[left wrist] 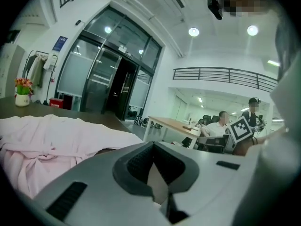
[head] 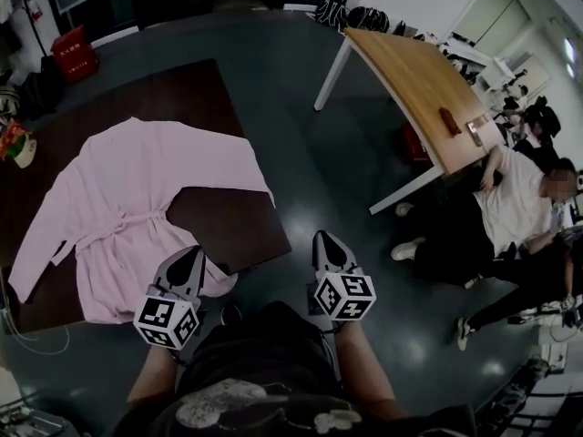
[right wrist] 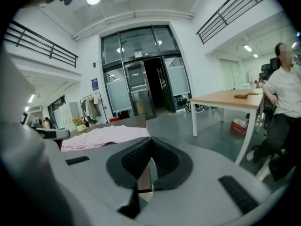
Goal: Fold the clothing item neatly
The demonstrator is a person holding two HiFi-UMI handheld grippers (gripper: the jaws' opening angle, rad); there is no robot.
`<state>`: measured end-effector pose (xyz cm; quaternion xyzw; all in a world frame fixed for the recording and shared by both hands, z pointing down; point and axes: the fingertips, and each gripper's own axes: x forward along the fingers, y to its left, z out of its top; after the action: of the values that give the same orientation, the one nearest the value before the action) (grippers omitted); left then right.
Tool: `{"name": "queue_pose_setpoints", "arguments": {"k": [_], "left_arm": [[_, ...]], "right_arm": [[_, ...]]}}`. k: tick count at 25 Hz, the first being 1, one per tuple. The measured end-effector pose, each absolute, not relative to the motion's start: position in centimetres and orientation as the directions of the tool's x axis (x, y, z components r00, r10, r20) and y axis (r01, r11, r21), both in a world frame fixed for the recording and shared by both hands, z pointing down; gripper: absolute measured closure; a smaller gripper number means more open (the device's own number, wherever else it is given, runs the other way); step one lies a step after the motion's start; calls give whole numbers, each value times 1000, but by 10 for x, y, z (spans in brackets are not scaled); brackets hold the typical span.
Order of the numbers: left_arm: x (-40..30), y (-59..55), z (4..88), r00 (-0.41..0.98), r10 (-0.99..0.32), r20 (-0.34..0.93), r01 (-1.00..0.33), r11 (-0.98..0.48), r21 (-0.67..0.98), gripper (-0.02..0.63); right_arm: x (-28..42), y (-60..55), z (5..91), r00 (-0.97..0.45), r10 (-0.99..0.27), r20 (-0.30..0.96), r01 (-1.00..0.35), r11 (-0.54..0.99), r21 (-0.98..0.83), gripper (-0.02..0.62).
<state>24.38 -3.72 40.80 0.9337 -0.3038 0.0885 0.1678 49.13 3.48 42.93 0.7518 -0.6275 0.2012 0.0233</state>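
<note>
Jaws pressed together on the left gripper (head: 194, 255), nothing between them; likewise on the right gripper (head: 325, 240), closed and empty. Both held low in front of the person's body, marker cubes (head: 167, 321) nearest the chest, tips pointing forward. Left gripper over the near edge of the dark brown bench (head: 223, 98), tip above the hem of the pink robe (head: 127, 198); contact with the cloth not discernible. Right gripper off the bench, over the dark grey floor (head: 310, 162), well apart from the robe. Robe unfolded, spread flat on the bench: collar at the far end, hem at the near edge, belt (head: 137, 218) tied across the waist. One sleeve running back along the bench's left side toward the near corner, the other stretched out and ending close to the right edge. Potted flowers (head: 15, 142) at the bench's far left, near that sleeve but apart from it. Red crate (head: 75, 55) on the floor beyond the bench. Off to the right, a light wooden bench (head: 414, 80) on white legs, with a seated person (head: 519, 208) in a white shirt and dark trousers just beside it. Tall glass doors (left wrist: 113, 84) straight ahead in both gripper views, far behind the robe.
</note>
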Motion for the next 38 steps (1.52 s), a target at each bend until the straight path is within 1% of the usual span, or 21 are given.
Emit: {"name": "queue_pose_setpoints", "arguments": {"k": [5,12,14,16,18,21,26,28,32,33,34,35,38], "left_arm": [[261,-44,426,803,-500,323,-586,-761,279,597],[295,-72,439,732,-553,398,-670,-691,271,597],[307,-78,444,707,-570,419,-695,-669,263,597],[318,-83,450,685,-580,442,-716,-648,259,597],[329,-86,457,659,-586,471,-738,-626,252,597],[342,-90,469,611,-600,516,-776,-585,238,597],[353,-99,480,541,-628,559,-830,-506,235,597],[359,-98,481,539,-621,569,-828,-513,225,597],[363,-98,485,506,-629,590,-843,-506,184,597],[363,-99,486,497,-635,592,-851,-490,189,597],[361,-99,486,490,-640,592,-858,-473,198,597],[359,-99,487,483,-646,591,-865,-458,207,597],[351,-97,485,458,-662,593,-881,-426,205,597]], "right_arm": [[508,18,452,96,-921,377,-958,-188,-215,603],[530,-32,486,-89,-899,430,-974,-11,-224,603],[533,-46,504,-138,-882,450,-974,39,-222,588],[532,-57,526,-203,-852,483,-968,101,-229,549],[528,-66,551,-280,-807,520,-952,165,-257,531],[519,-78,584,-380,-740,554,-920,242,-308,517],[492,-94,624,-543,-613,574,-839,378,-391,485],[486,-101,633,-568,-586,578,-823,405,-398,485],[487,-117,649,-566,-557,608,-824,416,-386,486],[489,-121,652,-562,-553,615,-826,416,-382,496],[492,-124,653,-560,-552,618,-827,416,-378,539],[495,-127,652,-560,-551,619,-827,418,-376,554],[504,-132,644,-555,-552,622,-829,431,-358,563]]}}
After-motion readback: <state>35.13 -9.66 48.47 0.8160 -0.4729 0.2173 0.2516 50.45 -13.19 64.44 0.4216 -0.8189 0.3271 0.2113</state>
